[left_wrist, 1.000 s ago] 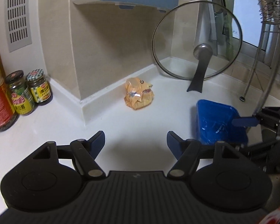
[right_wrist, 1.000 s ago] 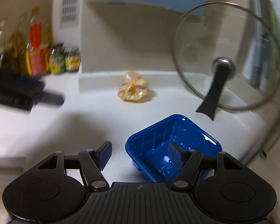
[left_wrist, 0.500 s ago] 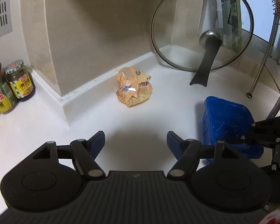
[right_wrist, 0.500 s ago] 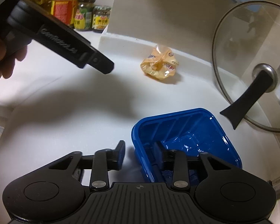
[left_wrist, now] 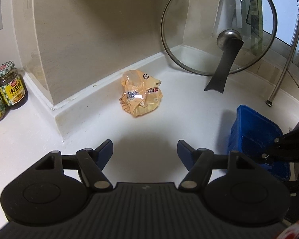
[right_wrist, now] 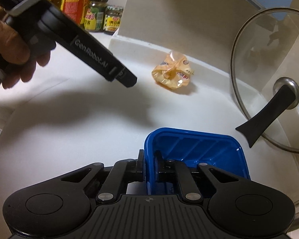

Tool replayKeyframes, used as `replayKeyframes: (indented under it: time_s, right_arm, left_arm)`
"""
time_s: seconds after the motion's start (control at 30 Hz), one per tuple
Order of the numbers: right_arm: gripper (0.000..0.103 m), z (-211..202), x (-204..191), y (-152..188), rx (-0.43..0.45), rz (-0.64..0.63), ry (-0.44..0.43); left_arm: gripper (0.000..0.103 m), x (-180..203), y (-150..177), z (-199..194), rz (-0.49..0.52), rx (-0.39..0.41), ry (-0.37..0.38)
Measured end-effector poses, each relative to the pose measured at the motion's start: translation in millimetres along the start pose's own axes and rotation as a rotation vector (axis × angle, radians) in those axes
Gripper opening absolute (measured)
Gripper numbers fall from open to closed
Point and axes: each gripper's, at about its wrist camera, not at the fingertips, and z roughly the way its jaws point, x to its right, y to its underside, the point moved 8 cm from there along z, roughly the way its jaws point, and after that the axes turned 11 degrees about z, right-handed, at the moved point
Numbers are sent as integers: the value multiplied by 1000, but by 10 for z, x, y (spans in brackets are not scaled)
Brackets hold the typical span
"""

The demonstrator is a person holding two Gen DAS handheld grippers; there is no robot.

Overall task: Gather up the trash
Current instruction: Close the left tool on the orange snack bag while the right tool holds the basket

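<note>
My right gripper [right_wrist: 149, 168] pinching the near wall of the blue tray [right_wrist: 209, 151] at 6 o'clock; my left gripper [left_wrist: 144, 152] spread wide, holding nothing; crumpled orange wrapper [left_wrist: 140, 93] at 12 o'clock on the white counter [left_wrist: 169, 119], just beside the wall kerb; glass lid [left_wrist: 219, 25] at 1 o'clock.

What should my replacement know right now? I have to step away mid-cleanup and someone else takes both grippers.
Right gripper: shut on the near wall of the blue plastic tray, one finger inside, one outside.
Left gripper: open and empty, aimed at the crumpled orange wrapper.
The wrapper lies on the white counter near the wall ledge, untouched. A glass lid leans in the corner behind it; sauce jars stand to the left.
Done: tray gripped.
Left: pick up the wrapper, likely with the left gripper, then carry both pieces to the bin, which is not in view.
</note>
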Motion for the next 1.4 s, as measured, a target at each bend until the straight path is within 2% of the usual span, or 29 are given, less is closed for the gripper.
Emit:
replayKeyframes:
  time_s: [0.27,0.5,0.7,0.9,1.03,1.2,1.27,1.4]
  right_arm:
    - [7,-1,90,-257,51,57,-13]
    - [7,33,161,-418,75,95,-21]
    - [7,98,193,-402,69,99,-12]
    - [7,107,226,-371,64,116,-15]
    - [7,125,230,-374,62,114,-7]
    - [7,111,202,-364,61,119,-2]
    - [7,107,191,-356,59,119,-1]
    - [7,115,201,-364,56,118,0]
  left_arm:
    - [66,-37,-167,216,6,25,-16]
    - [64,-142,-329,565,-17,54,-44]
    - [51,-167,-389,827,-10,57,-63]
    - [39,-203,-396,921,-28,73,-85]
    - [30,-218,-372,938,-36,70,-86]
    - [25,-219,-359,934,-44,69,-80]
    - [17,-220,-343,913,-47,64,-76]
    - [14,-208,-307,837,-44,59,-69]
